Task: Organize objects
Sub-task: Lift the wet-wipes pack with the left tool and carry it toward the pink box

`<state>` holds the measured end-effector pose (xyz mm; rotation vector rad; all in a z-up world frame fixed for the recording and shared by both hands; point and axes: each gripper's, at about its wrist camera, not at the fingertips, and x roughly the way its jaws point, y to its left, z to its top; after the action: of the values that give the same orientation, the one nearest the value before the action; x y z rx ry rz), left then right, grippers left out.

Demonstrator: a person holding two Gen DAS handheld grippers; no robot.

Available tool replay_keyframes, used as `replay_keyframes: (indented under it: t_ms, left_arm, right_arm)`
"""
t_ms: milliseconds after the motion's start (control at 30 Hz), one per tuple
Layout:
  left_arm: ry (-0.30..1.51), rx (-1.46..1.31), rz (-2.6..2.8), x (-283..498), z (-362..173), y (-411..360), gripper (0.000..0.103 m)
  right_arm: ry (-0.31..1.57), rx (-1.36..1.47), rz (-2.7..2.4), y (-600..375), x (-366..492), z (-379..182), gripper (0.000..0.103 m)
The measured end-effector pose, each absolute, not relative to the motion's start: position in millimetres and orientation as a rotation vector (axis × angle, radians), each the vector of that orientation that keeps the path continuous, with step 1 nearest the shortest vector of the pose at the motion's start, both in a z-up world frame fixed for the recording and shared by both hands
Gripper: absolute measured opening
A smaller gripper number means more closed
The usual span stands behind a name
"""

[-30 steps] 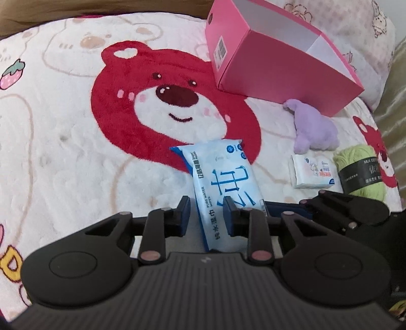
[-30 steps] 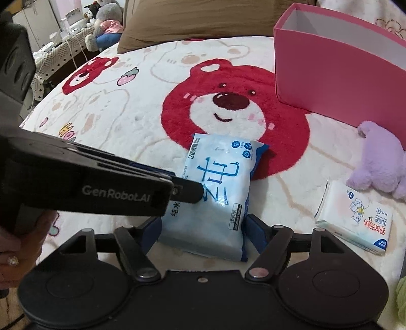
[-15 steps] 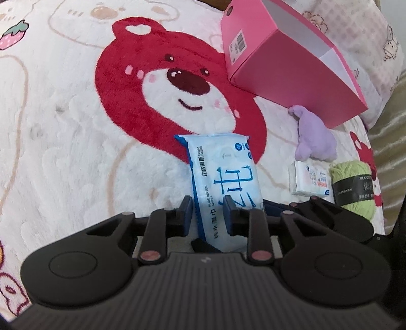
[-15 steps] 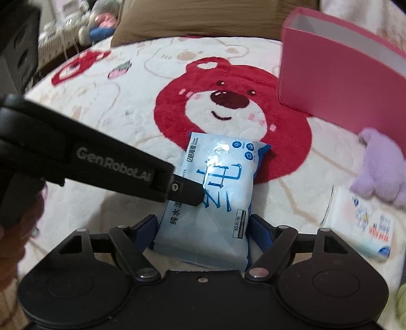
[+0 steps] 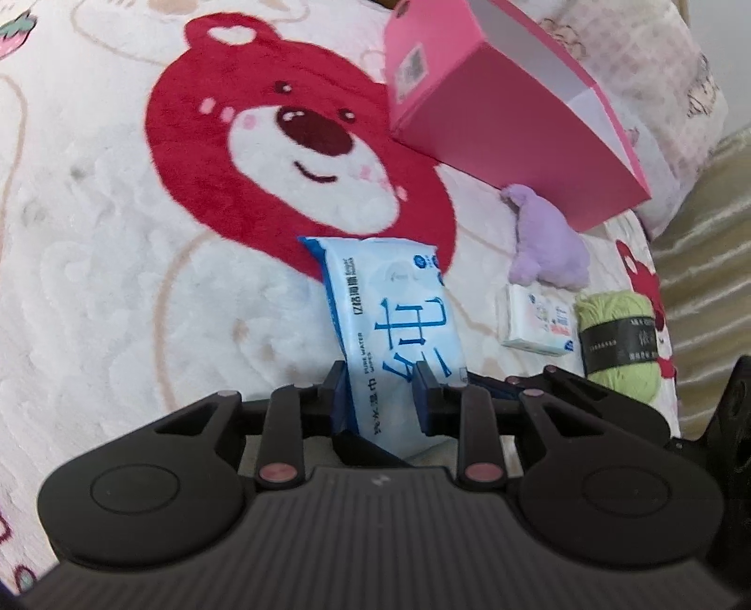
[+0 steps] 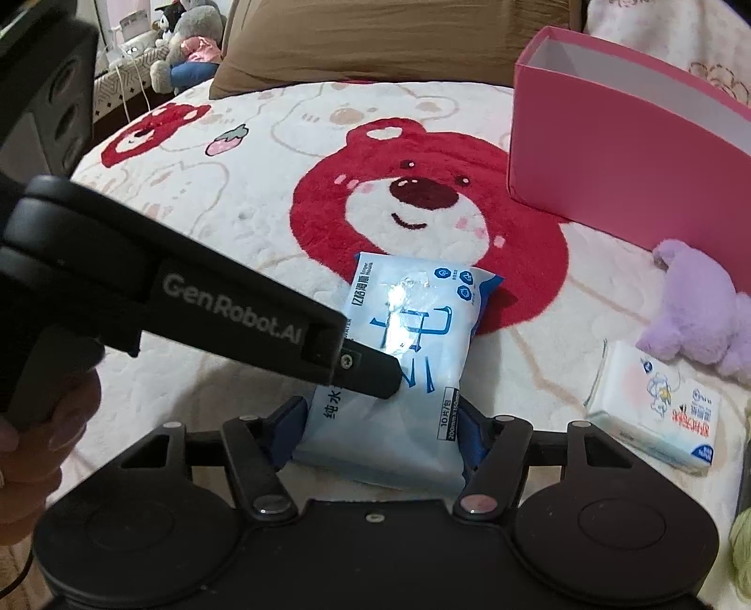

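Observation:
A blue and white wet wipes pack lies in the middle of the bear blanket. My left gripper is shut on the pack's near left edge. My right gripper is shut on the pack's near end across its width. The left gripper's finger reaches in from the left onto the pack in the right wrist view. A pink open box stands at the back right and also shows in the right wrist view.
A purple plush toy, a small tissue pack and a green yarn ball lie right of the wipes. A brown pillow and stuffed toys are at the far side of the bed.
Both grippers have stayed shut on the wipes pack. The views have risen and tilted, and the pack's near end looks lifted off the blanket.

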<state>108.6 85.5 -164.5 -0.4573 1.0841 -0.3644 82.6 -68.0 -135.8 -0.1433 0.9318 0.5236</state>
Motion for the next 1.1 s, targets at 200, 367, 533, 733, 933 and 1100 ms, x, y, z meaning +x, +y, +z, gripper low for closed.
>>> replay_keyframes:
  t_ms: [200,367,533,733,933,1100]
  left_arm:
    - [1.080,-0.389,-0.357,96.0,-153.3,67.7,0.027]
    - [1.102,-0.383,-0.371,89.2,-145.6,58.6,0.027]
    - [1.128,-0.366,-0.388,83.2,-130.9,49.2,0.027]
    - [1.089,-0.326,-0.398,78.2,-92.8,38.0,0.029]
    - [1.085,-0.313,-0.381,75.1,-66.1,30.3,0.030]
    - [1.092,-0.312,-0.362,75.1,-53.9,20.3,0.032]
  right_arm:
    - [0.929,-0.141,0.544,-77.7,74.6,-130.9,0.070]
    - [0.950,-0.142,0.544,-83.8,67.2,-125.3,0.070]
    - [1.001,-0.105,0.551,-96.6,63.4,-115.6,0.070]
    - [0.959,-0.114,0.569,-109.0,55.2,-87.6,0.070]
    - [0.972,-0.070,0.583,-118.0,59.6,-59.6,0.070]
    - [0.980,-0.091,0.602,-122.7,58.8,-47.5,0.070]
